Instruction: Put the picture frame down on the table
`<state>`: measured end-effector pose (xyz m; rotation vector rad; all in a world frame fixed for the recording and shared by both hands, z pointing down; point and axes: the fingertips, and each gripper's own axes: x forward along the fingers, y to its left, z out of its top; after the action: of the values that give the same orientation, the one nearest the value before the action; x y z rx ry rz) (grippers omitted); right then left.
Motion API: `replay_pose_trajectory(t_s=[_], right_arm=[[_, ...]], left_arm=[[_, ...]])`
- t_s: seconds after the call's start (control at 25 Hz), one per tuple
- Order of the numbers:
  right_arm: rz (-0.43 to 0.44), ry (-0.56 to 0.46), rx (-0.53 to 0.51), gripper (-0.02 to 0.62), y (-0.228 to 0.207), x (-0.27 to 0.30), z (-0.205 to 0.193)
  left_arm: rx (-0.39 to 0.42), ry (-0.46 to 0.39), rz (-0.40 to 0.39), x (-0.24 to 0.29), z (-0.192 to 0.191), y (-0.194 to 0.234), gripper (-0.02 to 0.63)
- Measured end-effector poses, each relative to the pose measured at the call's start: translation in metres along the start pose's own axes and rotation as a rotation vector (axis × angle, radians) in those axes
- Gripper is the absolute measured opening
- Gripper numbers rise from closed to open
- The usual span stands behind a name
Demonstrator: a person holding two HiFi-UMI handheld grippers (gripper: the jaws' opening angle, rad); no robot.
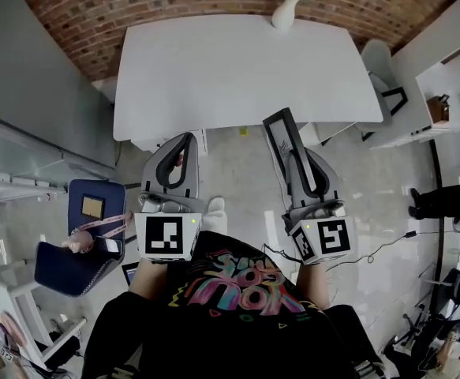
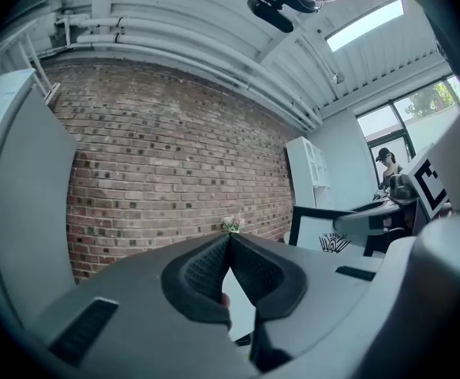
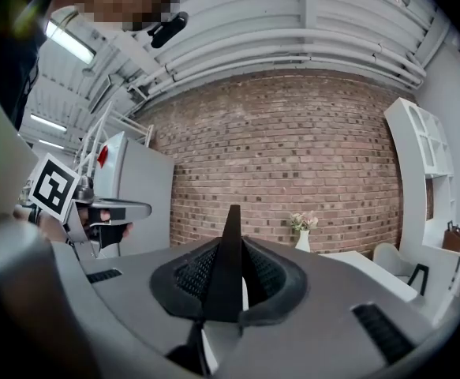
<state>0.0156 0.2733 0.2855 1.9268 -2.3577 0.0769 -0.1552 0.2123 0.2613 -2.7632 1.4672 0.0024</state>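
Note:
In the head view my right gripper [image 1: 297, 155] is shut on a black picture frame [image 1: 282, 135], held on edge in the air short of the white table [image 1: 245, 77]. From the right gripper view the frame [image 3: 229, 255] is a thin black edge rising between the closed jaws of that gripper [image 3: 233, 245]. My left gripper [image 1: 184, 139] hovers beside it, shut and holding nothing. The left gripper view has its jaws [image 2: 230, 240] pressed together, and the frame's white picture and black border [image 2: 328, 235] appear to the right.
A white vase of flowers [image 1: 285, 10] stands at the table's far edge against the brick wall. White chairs [image 1: 381, 65] and a white shelf [image 1: 443, 93] are at the right. A blue chair [image 1: 87, 239] sits at my left. A person [image 1: 443, 200] stands far right.

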Motion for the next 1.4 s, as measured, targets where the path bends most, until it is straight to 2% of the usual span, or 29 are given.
replay_pose_trajectory(t_s=[0.24,0.48,0.68,0.92,1.12,1.4], right_arm=[[-0.01,0.001,-0.006,0.087,-0.03,0.076,0.011],[-0.011,0.018,0.03,0.087,-0.051,0.117,0.009],[0.016,0.021,0.062,0.087,-0.067,0.156,0.003],[0.069,0.017,0.062,0.087,-0.099,0.203,0.001],[0.126,0.045,0.063,0.087,-0.142,0.255,-0.006],[0.238,0.042,0.049,0.087,-0.209,0.329,0.015]], left_arm=[[-0.023,0.006,-0.009,0.075,-0.002,0.035,0.021],[-0.02,0.02,-0.037,0.119,-0.006,0.042,0.021],[-0.022,0.042,-0.023,0.151,-0.019,0.054,0.021],[-0.025,0.046,0.035,0.2,-0.027,0.062,0.021],[-0.023,0.04,0.087,0.26,-0.027,0.065,0.021],[-0.021,0.012,0.182,0.353,-0.009,0.064,0.021]])
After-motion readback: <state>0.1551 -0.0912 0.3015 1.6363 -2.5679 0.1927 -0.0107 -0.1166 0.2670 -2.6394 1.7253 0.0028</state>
